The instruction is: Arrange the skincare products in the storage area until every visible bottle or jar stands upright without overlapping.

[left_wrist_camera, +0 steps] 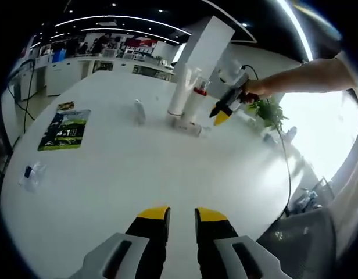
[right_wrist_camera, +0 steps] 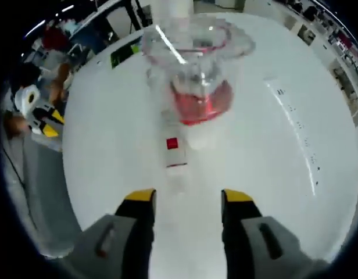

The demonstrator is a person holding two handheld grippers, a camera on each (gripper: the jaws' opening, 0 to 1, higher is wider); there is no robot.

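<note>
At the far side of the white table (left_wrist_camera: 138,174) stand a tall white bottle (left_wrist_camera: 180,90) and a second white bottle with a red band (left_wrist_camera: 196,100). A small pale bottle (left_wrist_camera: 138,110) stands apart to their left. A small tube (left_wrist_camera: 190,127) lies flat at their foot. My right gripper (left_wrist_camera: 221,118) hovers just right of this group, held by a person's hand. From above, the clear-capped red-banded bottle (right_wrist_camera: 199,87) is blurred, and the red-labelled tube (right_wrist_camera: 173,151) lies ahead of my open right gripper (right_wrist_camera: 188,197). My left gripper (left_wrist_camera: 182,214) hangs over bare table, narrowly open, holding nothing.
A green leaflet (left_wrist_camera: 65,129) and a small clear packet (left_wrist_camera: 31,174) lie on the table's left side. A potted plant (left_wrist_camera: 269,110) stands past the right edge, and a mesh chair (left_wrist_camera: 301,232) sits at the near right. The left gripper (right_wrist_camera: 42,125) appears at the table's left rim.
</note>
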